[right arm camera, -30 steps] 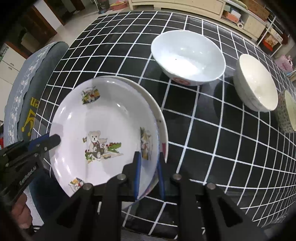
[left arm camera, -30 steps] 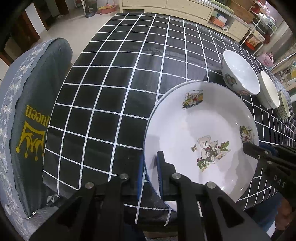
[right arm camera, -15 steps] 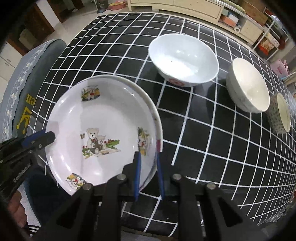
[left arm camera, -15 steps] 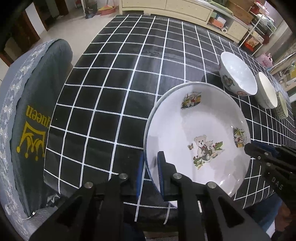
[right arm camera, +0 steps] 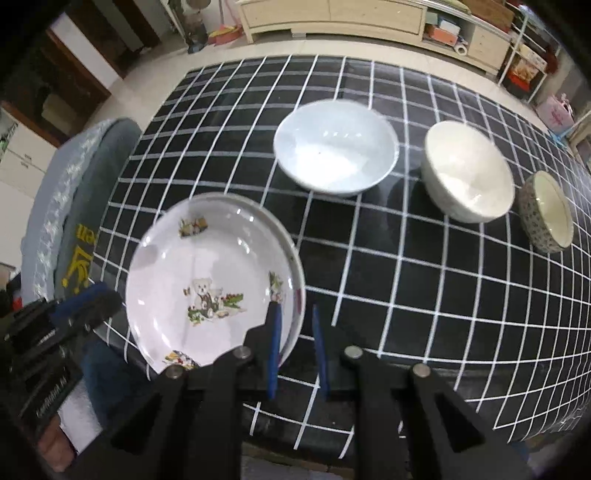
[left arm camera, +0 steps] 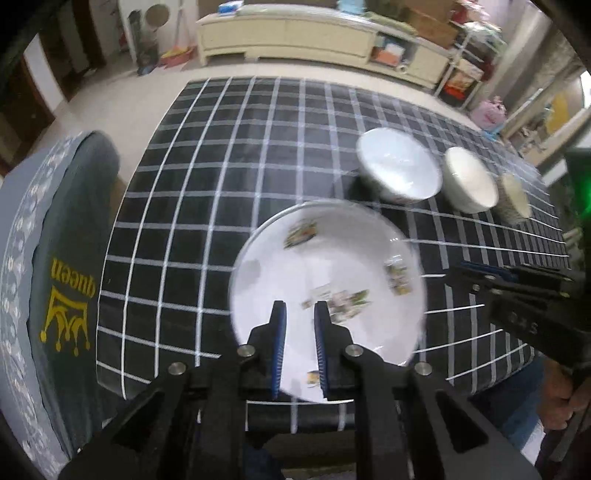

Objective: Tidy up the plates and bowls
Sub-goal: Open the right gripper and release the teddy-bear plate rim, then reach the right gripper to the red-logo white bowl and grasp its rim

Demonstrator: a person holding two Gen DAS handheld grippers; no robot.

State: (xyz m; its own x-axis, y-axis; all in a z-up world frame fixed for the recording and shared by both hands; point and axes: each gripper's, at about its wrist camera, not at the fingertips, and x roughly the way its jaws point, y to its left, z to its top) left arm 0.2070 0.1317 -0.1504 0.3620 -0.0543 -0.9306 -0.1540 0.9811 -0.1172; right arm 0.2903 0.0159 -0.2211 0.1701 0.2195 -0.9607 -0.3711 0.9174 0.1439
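Observation:
A white teddy-bear plate [right arm camera: 207,273] lies nested on a second plate near the table's front left corner; it is blurred in the left wrist view [left arm camera: 332,266]. My left gripper [left arm camera: 299,314] hovers over the plate's near part, jaws slightly apart, holding nothing. My right gripper [right arm camera: 295,314] is open just off the plate's right rim, free of it. Three bowls stand in a row behind: a large white bowl [right arm camera: 336,146], a cream bowl [right arm camera: 467,171] and a small patterned bowl [right arm camera: 546,212].
The black checked tablecloth [right arm camera: 406,277] covers the table. A grey chair back with a yellow "queen" print [left arm camera: 66,258] stands at the table's left. A cream cabinet [right arm camera: 332,14] lines the far wall. The right gripper's body [left arm camera: 524,295] shows at the left view's right edge.
Both grippers have let go of the plate's rims and pulled back and up. The jaws have opened a little. The plate now rests on the lower plate.

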